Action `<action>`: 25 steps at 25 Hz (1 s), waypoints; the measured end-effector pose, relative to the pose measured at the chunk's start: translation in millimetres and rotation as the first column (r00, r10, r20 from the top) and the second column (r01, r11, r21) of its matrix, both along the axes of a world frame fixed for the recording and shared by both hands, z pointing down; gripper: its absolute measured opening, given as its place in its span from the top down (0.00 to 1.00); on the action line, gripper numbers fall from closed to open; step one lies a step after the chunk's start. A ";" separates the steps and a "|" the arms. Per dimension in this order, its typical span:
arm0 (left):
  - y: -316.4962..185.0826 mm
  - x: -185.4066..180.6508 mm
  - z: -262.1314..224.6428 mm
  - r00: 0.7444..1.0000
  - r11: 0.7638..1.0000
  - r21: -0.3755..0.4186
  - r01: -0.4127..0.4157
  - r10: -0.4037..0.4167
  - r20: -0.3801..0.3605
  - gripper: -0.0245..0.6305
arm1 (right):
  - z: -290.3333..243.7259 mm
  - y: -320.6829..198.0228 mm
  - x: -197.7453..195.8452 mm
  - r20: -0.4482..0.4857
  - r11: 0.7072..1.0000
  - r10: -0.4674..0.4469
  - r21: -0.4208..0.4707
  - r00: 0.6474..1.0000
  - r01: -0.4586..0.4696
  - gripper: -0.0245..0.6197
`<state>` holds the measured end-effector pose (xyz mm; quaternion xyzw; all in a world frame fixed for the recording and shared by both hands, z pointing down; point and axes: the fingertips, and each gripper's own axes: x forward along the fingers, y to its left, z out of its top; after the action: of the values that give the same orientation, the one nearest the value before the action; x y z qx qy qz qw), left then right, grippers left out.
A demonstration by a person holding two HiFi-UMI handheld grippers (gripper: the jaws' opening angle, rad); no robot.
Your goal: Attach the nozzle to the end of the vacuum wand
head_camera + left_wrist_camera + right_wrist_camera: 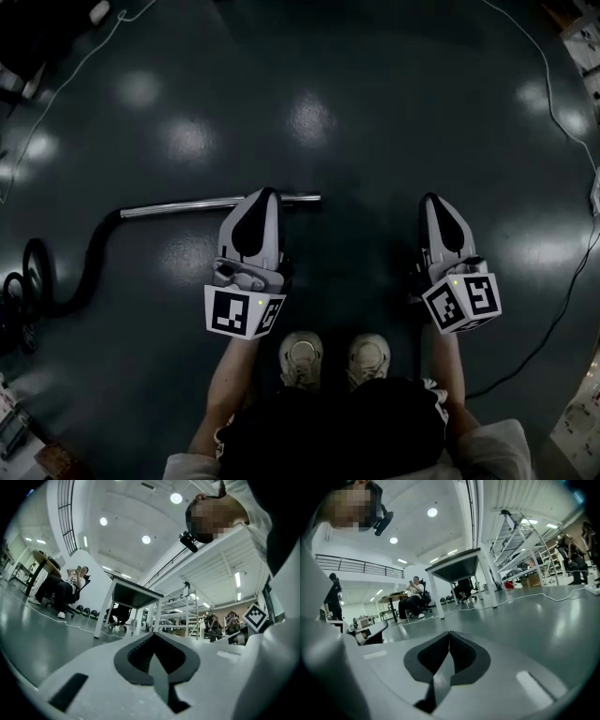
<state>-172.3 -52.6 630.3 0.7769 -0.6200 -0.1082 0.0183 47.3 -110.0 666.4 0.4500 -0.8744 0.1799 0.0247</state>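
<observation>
Lying on the floor (356,112), vacuum wand (178,206) runs crosswise, hose (89,264) at its left. Left claw (270,192), closed and empty, hangs over the wand near its free end. Right claw (429,198), closed and empty, is well right of it. No nozzle in view.

I hold my left gripper (270,191) and right gripper (429,197) side by side over the dark floor (356,122), both pointing away from me. Each has its 2 jaws together at the tip, with nothing between them. The left gripper's tip overlaps the chrome vacuum wand (178,206), which lies flat on the floor; I cannot tell whether they touch. A black hose (89,267) curves from the wand's left end toward the frame edge. My 2 shoes (302,358) show between the grippers. A white cable (553,112) trails along the right side.
</observation>
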 end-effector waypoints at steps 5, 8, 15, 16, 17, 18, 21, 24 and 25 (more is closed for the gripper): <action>18.8 16.5 39.6 0.998 0.999 -0.046 -0.024 0.027 0.059 0.96 | 25.9 27.4 22.4 -0.061 0.997 0.055 -0.045 0.997 -0.058 0.88; 17.2 43.7 54.0 0.994 0.995 -0.059 -0.086 0.090 0.069 0.96 | 46.2 48.3 66.4 -0.099 0.982 0.113 -0.139 0.989 -0.127 0.85; 9.4 71.8 75.4 0.993 0.988 -0.096 -0.121 0.122 -0.001 0.96 | 111.1 123.4 158.5 -0.288 0.886 0.169 -0.374 0.942 -0.274 0.80; 9.0 73.9 76.0 0.992 0.987 -0.097 -0.125 0.126 0.002 0.96 | 117.8 128.8 165.5 -0.270 0.865 0.185 -0.411 0.945 -0.287 0.79; 8.6 74.2 76.2 0.992 0.987 -0.098 -0.125 0.125 0.000 0.96 | 122.5 130.6 169.3 -0.239 0.848 0.201 -0.444 0.950 -0.291 0.77; 8.5 73.1 76.6 0.993 0.988 -0.100 -0.121 0.121 -0.007 0.96 | 126.7 129.0 170.6 -0.204 0.834 0.213 -0.472 0.956 -0.286 0.76; 8.6 68.4 78.6 0.994 0.989 -0.105 -0.106 0.106 -0.004 0.96 | 144.6 108.7 168.1 -0.139 0.802 0.202 -0.545 0.969 -0.245 0.68; 8.8 60.0 77.8 0.997 0.991 -0.105 -0.078 0.076 -0.023 0.96 | 158.3 88.4 164.9 -0.126 0.790 0.182 -0.571 0.975 -0.221 0.65; 9.0 55.9 77.1 0.997 0.992 -0.104 -0.068 0.064 -0.040 0.96 | 158.5 83.9 163.5 -0.127 0.794 0.183 -0.566 0.975 -0.222 0.66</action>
<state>-116.4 -43.6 707.4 0.7928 -0.5984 -0.0890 0.0740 210.8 -26.1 824.9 0.5179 -0.7243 0.4227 0.1690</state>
